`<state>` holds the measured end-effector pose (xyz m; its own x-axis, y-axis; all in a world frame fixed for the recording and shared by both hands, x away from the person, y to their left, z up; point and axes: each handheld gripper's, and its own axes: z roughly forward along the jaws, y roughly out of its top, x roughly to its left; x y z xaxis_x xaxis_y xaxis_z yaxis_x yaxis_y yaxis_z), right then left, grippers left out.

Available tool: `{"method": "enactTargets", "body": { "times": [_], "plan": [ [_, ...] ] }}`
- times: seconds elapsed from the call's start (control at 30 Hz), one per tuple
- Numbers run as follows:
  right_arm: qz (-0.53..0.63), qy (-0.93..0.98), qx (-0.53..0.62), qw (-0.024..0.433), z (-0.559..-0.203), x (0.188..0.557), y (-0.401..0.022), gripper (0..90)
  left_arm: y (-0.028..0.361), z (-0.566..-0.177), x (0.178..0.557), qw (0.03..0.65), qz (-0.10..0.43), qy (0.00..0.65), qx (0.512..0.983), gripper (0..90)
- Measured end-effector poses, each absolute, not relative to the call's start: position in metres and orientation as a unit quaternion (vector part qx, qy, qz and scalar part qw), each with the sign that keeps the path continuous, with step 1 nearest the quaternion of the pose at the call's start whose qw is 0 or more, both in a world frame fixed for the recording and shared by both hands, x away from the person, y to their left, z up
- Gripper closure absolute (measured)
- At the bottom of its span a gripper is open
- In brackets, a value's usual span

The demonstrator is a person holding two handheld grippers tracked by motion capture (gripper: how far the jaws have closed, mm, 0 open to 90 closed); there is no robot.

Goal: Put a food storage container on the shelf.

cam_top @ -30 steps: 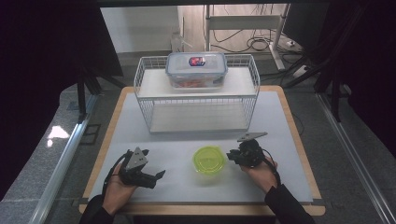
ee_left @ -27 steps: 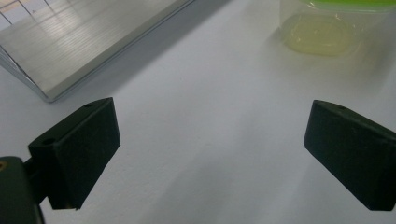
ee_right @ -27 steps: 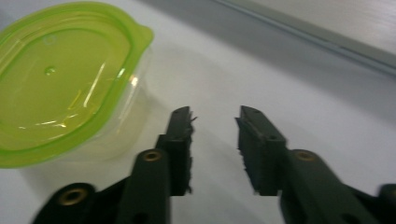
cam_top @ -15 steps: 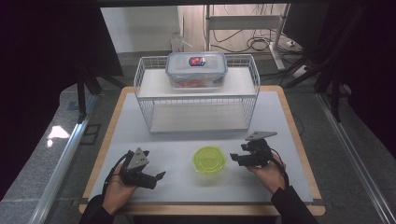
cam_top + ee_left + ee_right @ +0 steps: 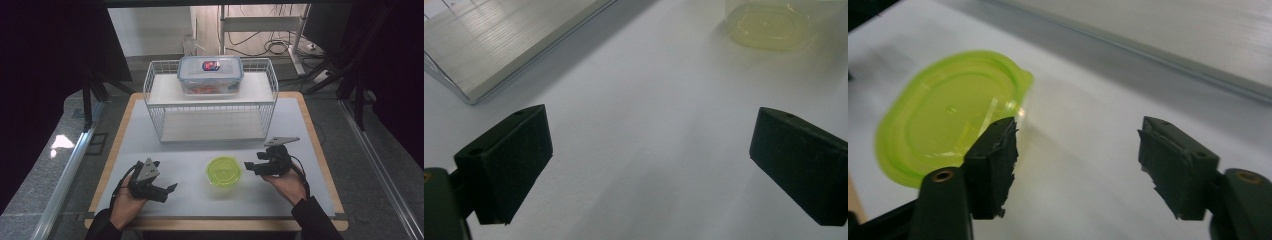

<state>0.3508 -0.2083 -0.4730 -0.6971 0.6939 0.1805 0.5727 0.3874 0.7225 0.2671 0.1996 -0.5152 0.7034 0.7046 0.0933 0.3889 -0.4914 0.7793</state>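
With both the right gripper [image 5: 251,166] and left gripper [image 5: 170,190] standing apart and empty, the green lidded container [image 5: 224,171] sat at lower centre, best approached squarely by its rim.

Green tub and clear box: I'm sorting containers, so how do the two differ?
The green tub is round and low; the clear box is rectangular and taller. The green tub sits on the table, the clear box on the wire rack. Both have lids on.
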Motion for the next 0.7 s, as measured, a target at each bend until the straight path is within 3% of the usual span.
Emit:
{"method": "enactTargets", "body": {
  "times": [0.13,0.43,0.7],
  "plan": [
    [0.421,0.826,0.371,0.06,-0.469,0.351,-0.203,38.5,0.199,-0.515,0.267,0.385,0.206,0.326,0.839,3.6],
    [0.434,0.816,0.381,-0.024,-0.479,0.365,-0.19,48.1,0.198,-0.516,0.267,0.383,0.205,0.325,0.84,3.6],
    [0.429,0.808,0.394,-0.087,-0.491,0.376,-0.18,62.5,0.198,-0.516,0.267,0.382,0.205,0.324,0.841,3.6]
  ]
}}
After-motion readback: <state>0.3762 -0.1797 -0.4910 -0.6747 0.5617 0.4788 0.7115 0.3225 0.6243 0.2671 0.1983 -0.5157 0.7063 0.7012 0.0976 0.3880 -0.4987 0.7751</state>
